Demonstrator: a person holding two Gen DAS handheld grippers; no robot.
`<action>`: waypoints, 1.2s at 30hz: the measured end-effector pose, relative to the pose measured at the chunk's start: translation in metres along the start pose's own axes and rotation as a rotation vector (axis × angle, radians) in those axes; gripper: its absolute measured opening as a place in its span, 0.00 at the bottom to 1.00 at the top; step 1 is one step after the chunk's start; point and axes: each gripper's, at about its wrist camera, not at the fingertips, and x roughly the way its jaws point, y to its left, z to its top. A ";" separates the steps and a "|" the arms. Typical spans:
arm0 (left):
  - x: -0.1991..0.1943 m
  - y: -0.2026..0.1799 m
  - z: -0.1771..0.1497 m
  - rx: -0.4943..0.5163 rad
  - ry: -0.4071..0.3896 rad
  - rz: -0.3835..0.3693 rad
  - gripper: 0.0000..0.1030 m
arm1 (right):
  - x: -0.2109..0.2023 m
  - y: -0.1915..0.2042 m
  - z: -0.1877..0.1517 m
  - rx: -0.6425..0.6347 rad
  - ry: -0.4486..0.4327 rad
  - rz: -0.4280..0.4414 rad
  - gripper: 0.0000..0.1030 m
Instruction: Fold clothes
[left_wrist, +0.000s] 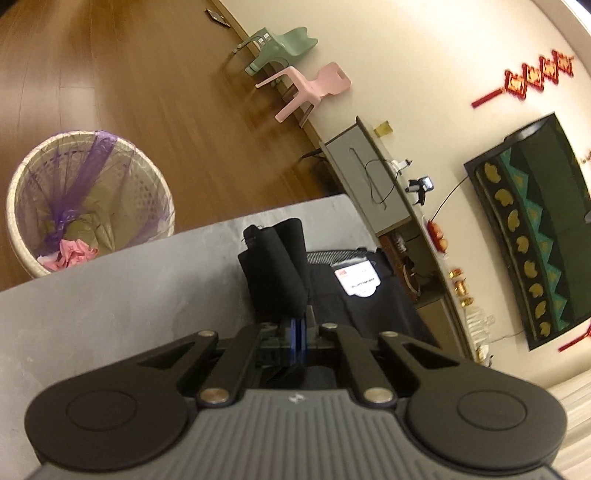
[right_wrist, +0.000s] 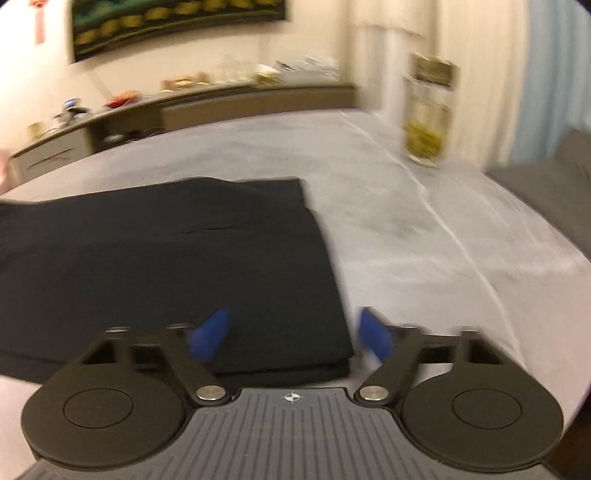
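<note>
My left tongs (left_wrist: 297, 332) are pressed together, and a bunched, upright fold of the black garment (left_wrist: 275, 269) rises right at their tips. I read that as a pinch on the cloth, though the contact itself is hidden behind the blue pads, so I can't be sure how much fabric is caught. Holding it up this way keeps one end off the grey desk (left_wrist: 110, 295) so it can be laid over the rest. Beyond the tips, the garment's white label (left_wrist: 357, 282) faces up, which tells me the inside of the waist or collar is exposed there.

My right tongs (right_wrist: 291, 336) are spread, with nothing pressed between them. The left blue pad (right_wrist: 210, 338) hovers over the black garment (right_wrist: 166, 266), the right pad (right_wrist: 375, 338) over bare grey desk (right_wrist: 443, 240), so the jaws straddle the cloth's near right corner. I judge that placement deliberate: the corner is where stacked layers show at the edge, a good place to grab or square up. This view is smeared, so I can't say whether the pads touch the fabric.

The garment lies flat ahead and to the left of the right tongs, already doubled. A jar (right_wrist: 428, 114) stands well beyond, clear of the work.
</note>
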 end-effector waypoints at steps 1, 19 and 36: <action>0.001 -0.002 -0.001 0.006 0.000 0.003 0.02 | 0.004 0.008 0.006 -0.031 0.006 0.020 0.12; -0.097 -0.007 -0.075 0.211 0.082 0.196 0.20 | -0.022 -0.106 0.038 0.053 0.001 -0.178 0.29; -0.004 -0.062 -0.117 0.628 0.165 0.308 0.04 | 0.001 -0.023 0.022 -0.149 0.042 0.127 0.47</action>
